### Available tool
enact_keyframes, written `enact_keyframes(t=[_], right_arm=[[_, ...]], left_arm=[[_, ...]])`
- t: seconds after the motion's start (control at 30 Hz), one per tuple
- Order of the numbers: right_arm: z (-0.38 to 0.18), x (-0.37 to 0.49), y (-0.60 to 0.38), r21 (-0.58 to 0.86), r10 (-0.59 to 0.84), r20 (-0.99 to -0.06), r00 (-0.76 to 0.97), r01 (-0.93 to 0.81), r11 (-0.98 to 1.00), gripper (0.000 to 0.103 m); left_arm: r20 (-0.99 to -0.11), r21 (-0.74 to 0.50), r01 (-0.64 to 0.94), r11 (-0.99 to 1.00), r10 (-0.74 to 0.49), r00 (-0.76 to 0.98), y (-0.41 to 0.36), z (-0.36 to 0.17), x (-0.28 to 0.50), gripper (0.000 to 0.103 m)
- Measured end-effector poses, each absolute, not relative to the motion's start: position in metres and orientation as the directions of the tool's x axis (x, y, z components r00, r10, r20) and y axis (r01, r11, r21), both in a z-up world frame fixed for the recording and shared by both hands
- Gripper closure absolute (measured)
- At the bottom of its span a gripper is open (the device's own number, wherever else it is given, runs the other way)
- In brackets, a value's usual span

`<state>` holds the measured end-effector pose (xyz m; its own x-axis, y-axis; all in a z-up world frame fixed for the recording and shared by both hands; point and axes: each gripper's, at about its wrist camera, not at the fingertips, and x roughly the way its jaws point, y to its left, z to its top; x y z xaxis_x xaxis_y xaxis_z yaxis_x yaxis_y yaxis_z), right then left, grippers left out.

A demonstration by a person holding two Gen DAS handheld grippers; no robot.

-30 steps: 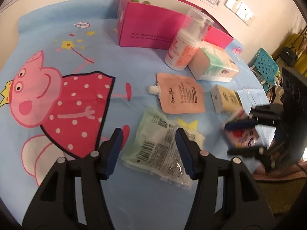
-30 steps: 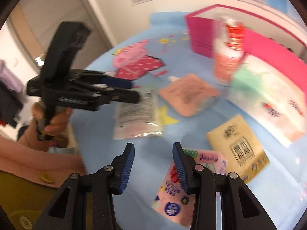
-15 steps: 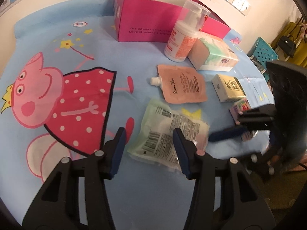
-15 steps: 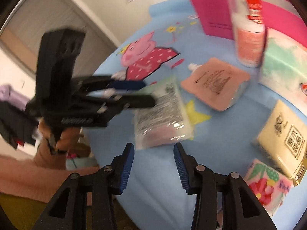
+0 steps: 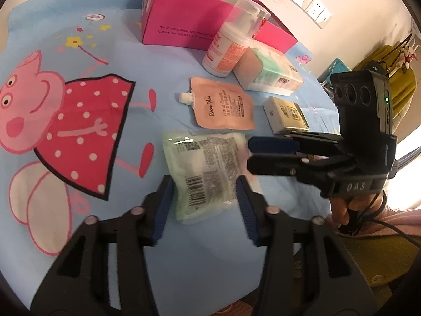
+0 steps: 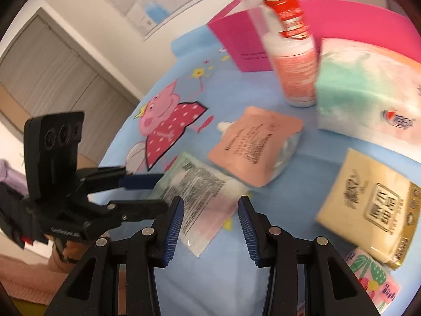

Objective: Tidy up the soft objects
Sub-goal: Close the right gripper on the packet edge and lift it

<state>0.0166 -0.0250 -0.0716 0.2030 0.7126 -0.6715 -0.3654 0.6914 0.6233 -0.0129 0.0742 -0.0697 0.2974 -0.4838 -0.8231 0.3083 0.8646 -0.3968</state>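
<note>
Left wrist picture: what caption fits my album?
Two open grippers close in on a clear packet on the cartoon pig cloth.

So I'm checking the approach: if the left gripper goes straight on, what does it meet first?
Most likely the clear packet, lying flat between the open fingers of the left gripper; the right gripper hovers at its far right edge.

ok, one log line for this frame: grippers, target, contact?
left gripper: open, straddling clear packet | right gripper: open, at packet's edge | contact: cannot tell | pink box: behind
</note>
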Motion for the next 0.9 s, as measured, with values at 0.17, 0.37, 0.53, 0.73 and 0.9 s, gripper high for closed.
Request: enact_keyframes(t=[0.17, 0.37, 0.53, 0.73, 0.9], right_arm=[[-0.073, 0.016, -0.026, 0.62, 0.714, -0.669, 0.208, -0.374, 0.69, 0.057], [-0.074, 0.014, -0.032, 0.611, 0.705, -0.673, 0.223, -0.37, 0.7, 0.057], [-0.076, 0.015, -0.027, 0.66, 0.754, -0.633, 0.175, -0.387, 0.644, 0.05], [-0.082, 0.018, -0.03, 0.753, 0.829, -0.542, 0.141, -0.357, 0.553, 0.053], [-0.079, 0.017, -0.029, 0.726, 0.812, -0.563, 0.156, -0.377, 0.575, 0.058]], left_arm=[[-0.825, -0.359, 0.326, 0.874, -0.461, 0.327, 0.067, -0.069, -0.018, 0.064], [-0.818, -0.344, 0.324, 0.881, -0.451, 0.357, 0.071, -0.071, -0.026, 0.07], [-0.808, -0.365, 0.325, 0.872, -0.47, 0.355, 0.069, -0.072, -0.025, 0.07], [-0.81, -0.362, 0.34, 0.868, -0.473, 0.347, 0.062, -0.07, -0.027, 0.07], [-0.788, -0.391, 0.332, 0.859, -0.498, 0.362, 0.07, -0.07, -0.027, 0.076]])
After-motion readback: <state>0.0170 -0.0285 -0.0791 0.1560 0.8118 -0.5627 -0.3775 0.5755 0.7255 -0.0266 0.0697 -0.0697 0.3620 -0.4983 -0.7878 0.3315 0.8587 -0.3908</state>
